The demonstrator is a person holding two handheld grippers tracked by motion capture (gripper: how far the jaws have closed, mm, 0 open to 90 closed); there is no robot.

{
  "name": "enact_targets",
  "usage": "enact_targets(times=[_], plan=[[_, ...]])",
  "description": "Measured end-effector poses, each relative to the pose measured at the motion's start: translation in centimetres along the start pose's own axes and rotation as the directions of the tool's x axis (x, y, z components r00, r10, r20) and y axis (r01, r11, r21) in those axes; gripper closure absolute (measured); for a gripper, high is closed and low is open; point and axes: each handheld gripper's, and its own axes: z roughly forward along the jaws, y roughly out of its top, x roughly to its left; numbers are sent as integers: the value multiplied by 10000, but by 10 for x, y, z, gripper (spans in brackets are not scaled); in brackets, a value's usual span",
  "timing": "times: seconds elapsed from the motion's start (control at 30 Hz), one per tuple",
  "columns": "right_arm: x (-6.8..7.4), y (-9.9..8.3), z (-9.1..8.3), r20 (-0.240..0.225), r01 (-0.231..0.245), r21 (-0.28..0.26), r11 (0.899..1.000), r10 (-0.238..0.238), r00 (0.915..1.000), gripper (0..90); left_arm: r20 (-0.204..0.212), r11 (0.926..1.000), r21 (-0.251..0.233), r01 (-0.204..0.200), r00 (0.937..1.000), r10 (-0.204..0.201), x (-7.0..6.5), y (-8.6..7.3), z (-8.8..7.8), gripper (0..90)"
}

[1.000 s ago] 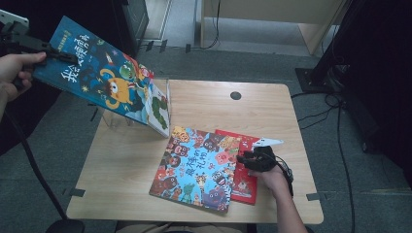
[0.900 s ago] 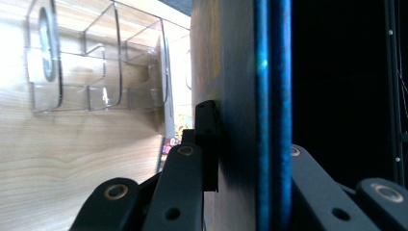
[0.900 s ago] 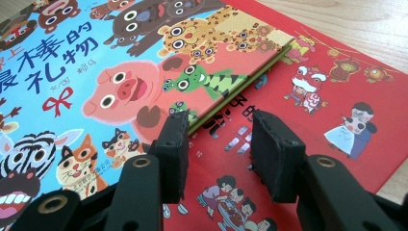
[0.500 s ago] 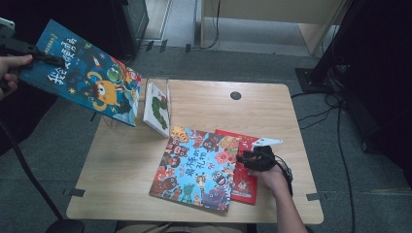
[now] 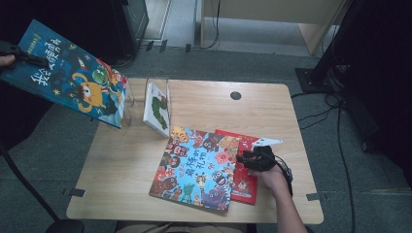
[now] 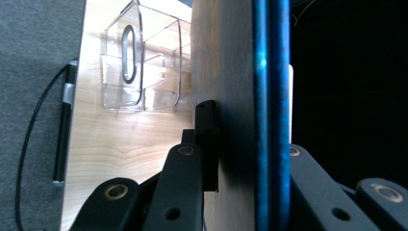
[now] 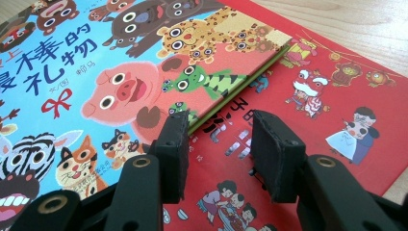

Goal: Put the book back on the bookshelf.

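Two tools worked: your left tool (image 5: 22,58) clamped the blue book (image 5: 68,77) up left of the surface (image 5: 121,165), needing level carrying to the rack (image 5: 145,97), while your right tool (image 7: 216,144) rested, jaws apart, on the red book (image 7: 337,96).

Right gripper (image 5: 256,159): matte black body, white three-cornered plate on top, thin black cable trailing along the bare forearm. No sleeve visible on that arm. Its jaws are black linkage bars with brass-coloured pivot pins and small screw holes, tipped with ribbed black pads. Left gripper (image 6: 235,144): same black bars and brassy pins, apparently identical build.
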Motion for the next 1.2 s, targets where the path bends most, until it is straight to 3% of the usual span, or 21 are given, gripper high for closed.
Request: enact_targets(times=[0.23, 0.43, 0.6, 0.9, 1.2], plan=[[0, 0, 0, -8, -4, -20, 10000, 4, 10000, 575, -206, 9999, -112, 50, 9998, -53, 8, -1, -8, 812], [0, 0, 0, -5, 4, 7, 10000, -4, 10000, 575, -582, 9999, -152, -11, 9983, 2, 14, 0, -6, 812], [0, 0, 0, -12, 0, 14, 10000, 0, 10000, 575, -918, 9998, 27, -216, 9955, 218, 17, 1, 6, 812], [0, 0, 0, -39, -8, 13, 10000, 8, 10000, 576, -930, 9995, 121, -290, 9952, 300, 21, 5, 33, 812], [-1, 0, 0, -67, 6, -11, 10000, -6, 10000, 576, -1238, 9992, 323, -237, 9919, 275, 28, 7, 59, 811]])
